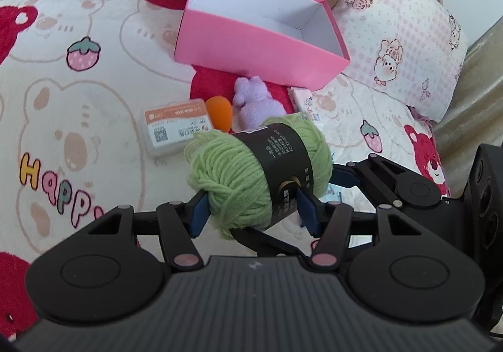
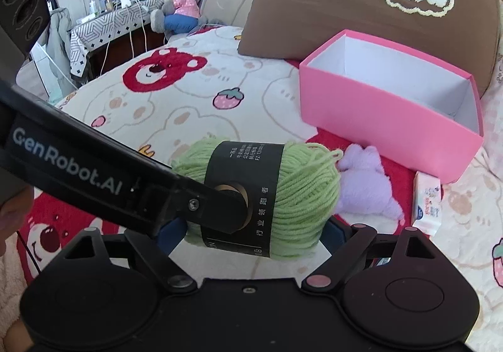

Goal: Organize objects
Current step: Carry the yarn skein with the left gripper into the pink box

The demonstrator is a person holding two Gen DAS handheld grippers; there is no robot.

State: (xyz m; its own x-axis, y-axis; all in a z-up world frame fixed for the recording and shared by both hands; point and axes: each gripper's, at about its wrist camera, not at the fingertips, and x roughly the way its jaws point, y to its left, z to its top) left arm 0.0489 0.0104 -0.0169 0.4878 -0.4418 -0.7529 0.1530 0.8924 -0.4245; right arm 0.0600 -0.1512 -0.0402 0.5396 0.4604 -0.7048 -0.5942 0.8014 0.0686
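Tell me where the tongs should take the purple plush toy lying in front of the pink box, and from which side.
Probably across the plush toy's rounded body, its widest soft part, coming down from above. It lies flat on the blanket, with the pink box close behind and an orange toy alongside, so a low sideways approach looks crowded.

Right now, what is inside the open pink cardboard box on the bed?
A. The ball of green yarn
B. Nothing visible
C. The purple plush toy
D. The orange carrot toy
B: the pink cardboard box shows only bare white walls inside, while the ball of green yarn sits between the left gripper pads outside it.
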